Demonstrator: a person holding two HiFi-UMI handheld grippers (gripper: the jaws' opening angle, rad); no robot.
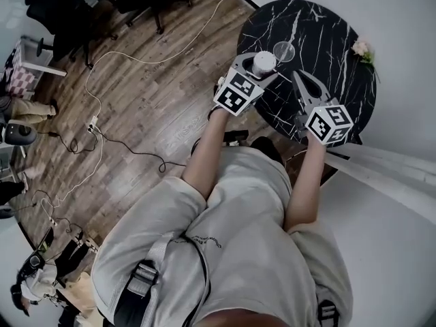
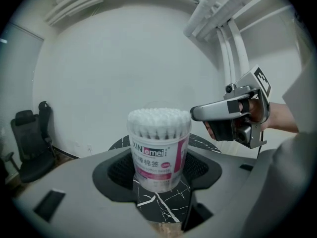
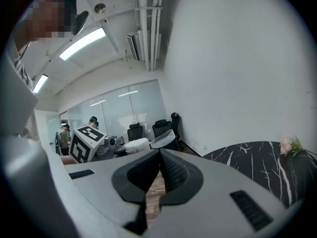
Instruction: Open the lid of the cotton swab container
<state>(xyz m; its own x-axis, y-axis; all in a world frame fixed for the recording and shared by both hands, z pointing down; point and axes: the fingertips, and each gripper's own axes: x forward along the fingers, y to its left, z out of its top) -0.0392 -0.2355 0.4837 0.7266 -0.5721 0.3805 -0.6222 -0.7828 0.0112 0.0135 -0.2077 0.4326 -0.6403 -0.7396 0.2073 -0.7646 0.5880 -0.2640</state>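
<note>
Swabs packed white-tip-up fill the cotton swab container (image 2: 158, 148), which stands upright on the left side of a round black marble table (image 1: 327, 26). The tub is clear, with a pink and white label on its front. Its clear lid (image 1: 285, 50) is off the mouth, showing as a see-through disc just right of the tub and a little farther away. From the right gripper view the lid leans tilted beside the swabs, and whether it hangs on by a hinge I cannot tell.

The left gripper (image 1: 259, 71) is clenched on the container: the dark ribbed pads (image 2: 197, 168) press the tub's lower half from both sides, and the swab tips rise well above them.

The right gripper (image 1: 298, 77) grasps nothing. Its two jaws meet in a closed seam, with only floor and table showing past them. It points toward the far left, its tip near the container's right side at about the height of the swab tops, apart from both tub and lid.

A small pale flower sprig (image 1: 361, 48) lies at the table's far right edge. Cables (image 1: 102, 148) trail over the wood floor (image 1: 157, 94) to the left.
</note>
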